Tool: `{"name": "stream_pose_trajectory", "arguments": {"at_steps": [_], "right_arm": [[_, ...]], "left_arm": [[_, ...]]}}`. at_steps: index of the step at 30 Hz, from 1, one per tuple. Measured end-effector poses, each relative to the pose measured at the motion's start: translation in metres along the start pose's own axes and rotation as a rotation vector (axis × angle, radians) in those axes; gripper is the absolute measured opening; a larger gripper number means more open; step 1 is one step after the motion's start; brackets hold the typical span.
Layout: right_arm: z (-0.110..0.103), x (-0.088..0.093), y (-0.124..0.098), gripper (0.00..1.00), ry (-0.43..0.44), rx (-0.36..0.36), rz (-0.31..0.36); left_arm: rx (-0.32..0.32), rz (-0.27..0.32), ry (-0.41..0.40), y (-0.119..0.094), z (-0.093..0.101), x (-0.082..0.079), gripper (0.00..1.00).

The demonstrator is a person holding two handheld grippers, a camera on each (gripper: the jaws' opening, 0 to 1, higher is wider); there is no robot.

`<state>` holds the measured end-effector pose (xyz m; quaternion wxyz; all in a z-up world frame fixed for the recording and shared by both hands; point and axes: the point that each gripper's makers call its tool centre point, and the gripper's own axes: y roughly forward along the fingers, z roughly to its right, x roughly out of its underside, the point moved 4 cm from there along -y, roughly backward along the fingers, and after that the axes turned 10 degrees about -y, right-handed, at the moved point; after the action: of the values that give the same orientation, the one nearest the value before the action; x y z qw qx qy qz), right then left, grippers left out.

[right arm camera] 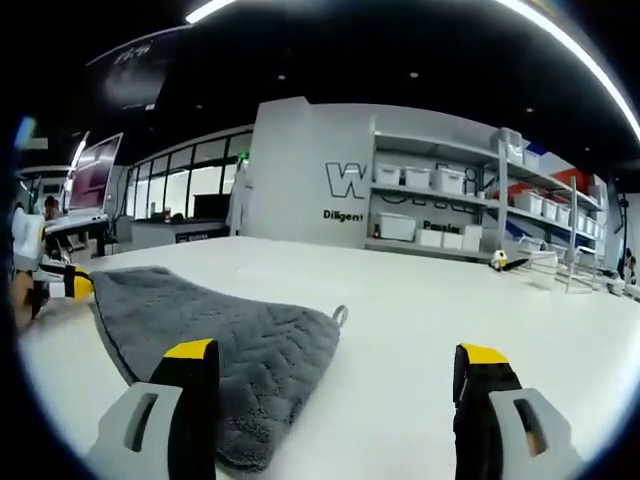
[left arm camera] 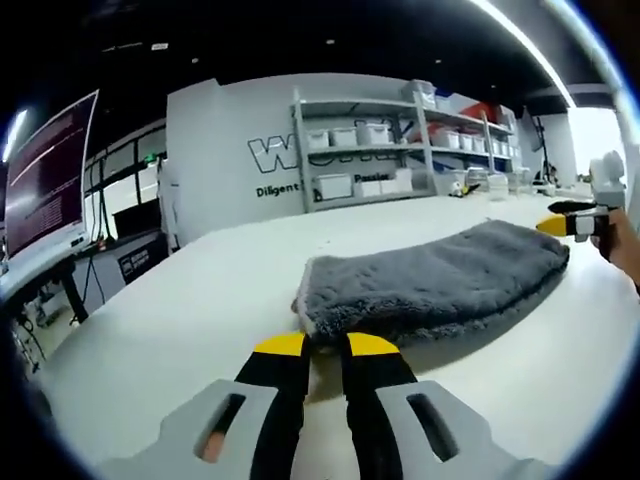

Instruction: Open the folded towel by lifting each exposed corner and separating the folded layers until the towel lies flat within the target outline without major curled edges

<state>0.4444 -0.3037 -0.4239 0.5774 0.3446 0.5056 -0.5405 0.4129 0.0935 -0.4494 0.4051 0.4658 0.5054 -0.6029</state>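
A folded grey towel (left arm camera: 440,275) lies flat on the white table (left arm camera: 180,310). In the left gripper view my left gripper (left arm camera: 327,345) has its jaws drawn close together on the towel's near edge. My right gripper (left arm camera: 570,225) shows at the towel's far end. In the right gripper view the towel (right arm camera: 230,340) stretches away to the left, a small loop (right arm camera: 341,316) at its corner. My right gripper (right arm camera: 337,352) is wide open, its left jaw over the towel and its right jaw over bare table (right arm camera: 430,300). The left gripper (right arm camera: 70,285) sits at the towel's far corner.
Metal shelves (left arm camera: 380,150) with white bins stand behind the table against a grey wall. A monitor (left arm camera: 45,180) on a stand is off the table's left side. A person's hand (left arm camera: 625,245) holds the right gripper. Bare tabletop spreads around the towel.
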Motion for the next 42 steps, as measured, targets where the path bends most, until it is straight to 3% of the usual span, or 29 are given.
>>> {"name": "stream_pose_trajectory", "arguments": {"at_steps": [7, 16, 30, 32, 33, 35, 42], "right_arm": [[-0.003, 0.002, -0.004, 0.99, 0.000, -0.002, -0.001], [-0.006, 0.003, -0.007, 0.99, -0.001, -0.005, -0.006], [-0.008, 0.003, -0.011, 0.99, 0.001, -0.004, -0.004], [-0.007, 0.004, -0.008, 0.99, 0.002, -0.003, -0.006], [-0.007, 0.004, -0.008, 0.99, 0.003, -0.003, -0.007], [-0.007, 0.004, -0.008, 0.99, 0.005, -0.006, -0.007], [-0.007, 0.003, -0.009, 0.99, 0.004, -0.004, -0.002]], "left_arm": [[-0.046, 0.010, -0.050, -0.002, -0.012, -0.001, 0.12], [-0.086, 0.017, -0.036, -0.006, -0.018, -0.002, 0.12], [-0.170, 0.024, -0.084, -0.021, -0.034, 0.003, 0.12], [-0.194, 0.029, -0.081, -0.025, -0.038, 0.003, 0.11], [-0.218, 0.036, -0.072, -0.027, -0.041, 0.002, 0.06], [-0.273, 0.086, -0.078, -0.035, -0.049, -0.004, 0.02], [-0.237, 0.054, -0.128, -0.028, -0.052, 0.003, 0.02]]}}
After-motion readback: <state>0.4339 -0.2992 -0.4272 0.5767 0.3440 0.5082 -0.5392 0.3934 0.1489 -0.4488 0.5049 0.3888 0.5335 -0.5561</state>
